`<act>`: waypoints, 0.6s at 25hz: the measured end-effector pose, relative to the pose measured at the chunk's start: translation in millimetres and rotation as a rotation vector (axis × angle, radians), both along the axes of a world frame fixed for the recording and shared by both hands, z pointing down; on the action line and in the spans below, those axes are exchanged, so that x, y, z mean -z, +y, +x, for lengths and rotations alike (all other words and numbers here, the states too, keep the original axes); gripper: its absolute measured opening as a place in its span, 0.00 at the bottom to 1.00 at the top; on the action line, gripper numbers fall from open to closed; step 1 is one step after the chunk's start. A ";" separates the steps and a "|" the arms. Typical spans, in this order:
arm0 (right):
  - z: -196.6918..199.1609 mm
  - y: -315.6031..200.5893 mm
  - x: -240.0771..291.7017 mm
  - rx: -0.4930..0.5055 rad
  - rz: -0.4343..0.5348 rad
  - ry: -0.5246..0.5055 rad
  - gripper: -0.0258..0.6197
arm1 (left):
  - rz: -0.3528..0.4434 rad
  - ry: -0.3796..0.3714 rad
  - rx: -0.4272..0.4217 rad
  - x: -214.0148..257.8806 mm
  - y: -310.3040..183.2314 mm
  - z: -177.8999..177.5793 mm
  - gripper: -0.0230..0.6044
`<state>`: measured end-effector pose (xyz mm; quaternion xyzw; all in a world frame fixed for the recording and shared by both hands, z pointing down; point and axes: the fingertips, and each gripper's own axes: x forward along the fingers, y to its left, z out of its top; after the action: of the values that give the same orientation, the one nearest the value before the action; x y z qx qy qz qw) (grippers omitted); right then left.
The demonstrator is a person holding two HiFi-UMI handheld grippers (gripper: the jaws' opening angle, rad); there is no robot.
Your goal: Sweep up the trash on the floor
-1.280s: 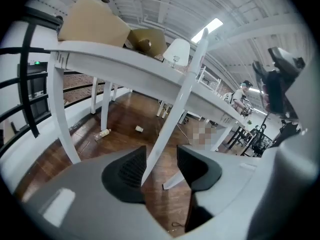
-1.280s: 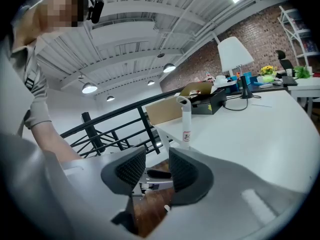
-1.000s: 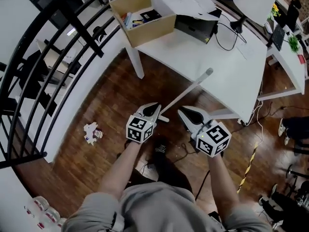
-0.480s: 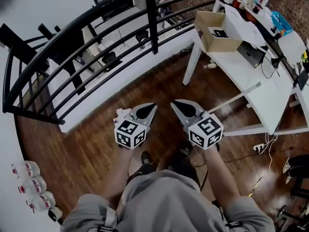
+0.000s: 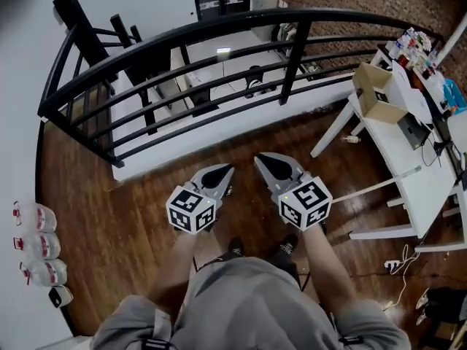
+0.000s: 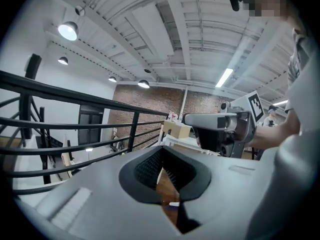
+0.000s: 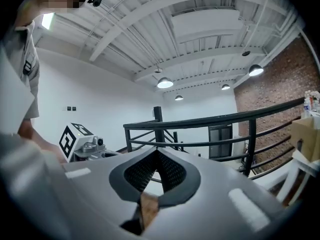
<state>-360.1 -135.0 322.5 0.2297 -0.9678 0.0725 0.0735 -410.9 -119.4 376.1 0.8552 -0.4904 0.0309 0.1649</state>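
From my seat, a curved black railing (image 5: pixel 219 33) runs across the top of the head view, with dark wooden floor (image 5: pixel 109 217) on the near side of it. At the left edge, three clear bottles (image 5: pixel 35 245) sit in a row by the white wall. On the right stands a white worktop (image 5: pixel 438 195) carrying an open cardboard box (image 5: pixel 381 112) (contents too small for me to tell). The left gripper view shows a brick wall (image 6: pixel 150 109) and round ceiling lamps (image 6: pixel 67 30).

- Grey short-sleeved shirt (image 5: pixel 241 305); dark shoes (image 5: pixel 235 249) at its 12 o'clock.
- Left hand-held gripper (image 5: pixel 223 169) and right hand-held gripper (image 5: pixel 263 159): grey shells, black ribbed pads (image 6: pixel 145 168), white cubes (image 5: pixel 191 210) with black square markers.
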 end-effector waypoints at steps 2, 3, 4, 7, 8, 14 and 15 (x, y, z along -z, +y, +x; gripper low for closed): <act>-18.0 6.9 5.6 0.019 0.013 0.008 0.04 | 0.005 -0.001 0.014 5.5 8.3 -15.4 0.04; -25.4 9.8 7.6 0.029 0.020 0.013 0.04 | 0.010 -0.004 0.018 8.3 11.6 -20.7 0.04; -32.0 12.2 8.6 0.038 0.024 0.017 0.04 | 0.017 -0.009 0.022 10.9 14.3 -25.0 0.04; -46.8 15.1 10.5 0.048 0.016 0.018 0.04 | 0.042 -0.016 0.037 20.1 17.9 -35.9 0.04; -50.9 15.5 11.6 0.047 0.014 0.017 0.04 | 0.049 -0.015 0.040 23.2 18.6 -39.2 0.04; -59.7 16.8 15.1 0.037 0.022 0.024 0.04 | 0.050 -0.007 0.049 26.9 23.9 -50.1 0.04; -57.8 16.3 15.9 0.033 0.022 0.022 0.04 | 0.048 -0.006 0.047 26.5 24.3 -48.8 0.04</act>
<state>-417.9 -118.7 306.6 0.2151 -0.9713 0.0582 0.0830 -459.7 -95.1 349.6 0.8471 -0.5114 0.0179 0.1437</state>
